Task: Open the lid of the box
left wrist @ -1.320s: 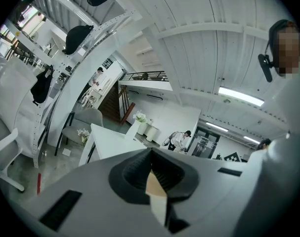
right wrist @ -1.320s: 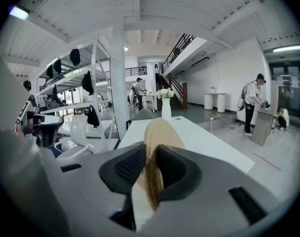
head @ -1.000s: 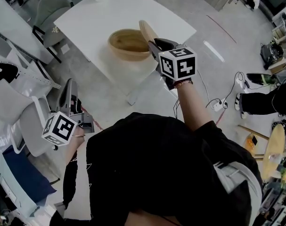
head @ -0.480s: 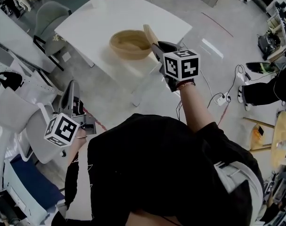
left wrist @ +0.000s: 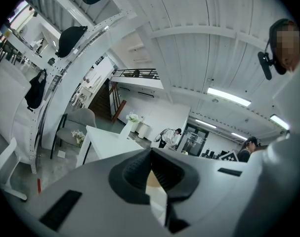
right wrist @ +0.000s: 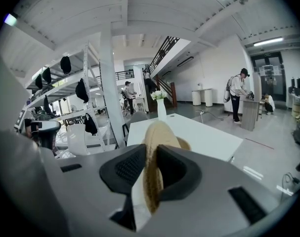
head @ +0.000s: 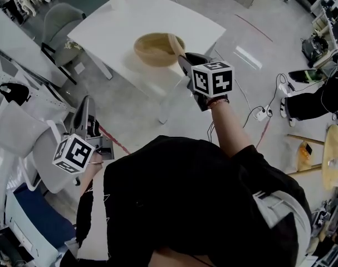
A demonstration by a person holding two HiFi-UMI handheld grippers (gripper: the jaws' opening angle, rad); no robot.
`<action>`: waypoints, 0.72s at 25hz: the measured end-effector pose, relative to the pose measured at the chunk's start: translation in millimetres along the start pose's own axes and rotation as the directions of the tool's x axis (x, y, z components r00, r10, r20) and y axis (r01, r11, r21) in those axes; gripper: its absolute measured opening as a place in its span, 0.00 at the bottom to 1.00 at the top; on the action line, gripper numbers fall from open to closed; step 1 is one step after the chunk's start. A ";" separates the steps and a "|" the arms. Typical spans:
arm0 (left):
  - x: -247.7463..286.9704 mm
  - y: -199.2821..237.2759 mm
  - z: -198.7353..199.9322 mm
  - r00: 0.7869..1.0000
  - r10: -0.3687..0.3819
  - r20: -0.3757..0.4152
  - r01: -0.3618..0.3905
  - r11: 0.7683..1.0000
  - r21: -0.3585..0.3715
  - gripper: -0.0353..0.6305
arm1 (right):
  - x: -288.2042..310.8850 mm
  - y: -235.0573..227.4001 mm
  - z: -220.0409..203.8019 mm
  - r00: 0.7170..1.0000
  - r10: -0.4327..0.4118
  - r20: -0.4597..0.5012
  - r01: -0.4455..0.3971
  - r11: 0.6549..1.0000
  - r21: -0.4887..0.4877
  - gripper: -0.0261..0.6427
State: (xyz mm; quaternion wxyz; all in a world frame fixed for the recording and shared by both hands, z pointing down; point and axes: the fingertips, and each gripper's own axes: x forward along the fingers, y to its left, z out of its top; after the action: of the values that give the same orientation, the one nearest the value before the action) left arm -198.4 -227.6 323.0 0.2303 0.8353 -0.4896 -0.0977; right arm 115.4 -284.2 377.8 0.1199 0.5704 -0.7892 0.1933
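As the right gripper (head: 184,57) clamps its jaws on the woven lid (head: 176,42), held on edge, the round box (head: 153,49) sits open just beside it | box on white table (head: 157,13) | left gripper (head: 86,105) low at the person's side, jaws closed on nothing

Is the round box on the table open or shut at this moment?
Open. The lid is off the box and stands on edge, clamped in the right gripper; the box shows its hollow inside.
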 end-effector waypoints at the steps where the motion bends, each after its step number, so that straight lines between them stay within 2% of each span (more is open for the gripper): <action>1: -3.1 -0.2 0.1 1.000 0.000 0.001 0.000 1.000 0.000 0.07 | -1.2 3.6 -1.3 1.000 0.004 -0.002 -0.004 1.000 0.000 0.16; 9: -21.8 3.0 0.2 1.000 -0.005 0.005 0.005 1.000 -0.005 0.07 | -2.9 28.5 -3.5 1.000 0.026 -0.003 -0.026 1.000 -0.007 0.16; 18: -48.7 6.0 -13.1 1.000 -0.011 -0.021 0.010 1.000 -0.022 0.07 | -13.8 71.1 -12.9 0.996 0.086 0.013 -0.086 0.995 0.050 0.16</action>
State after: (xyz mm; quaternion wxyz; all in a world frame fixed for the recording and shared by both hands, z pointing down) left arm -222.3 -184.3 334.4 0.2438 0.8363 -0.4817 -0.0954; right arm 52.1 -247.1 371.8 0.0927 0.5398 -0.8085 0.2153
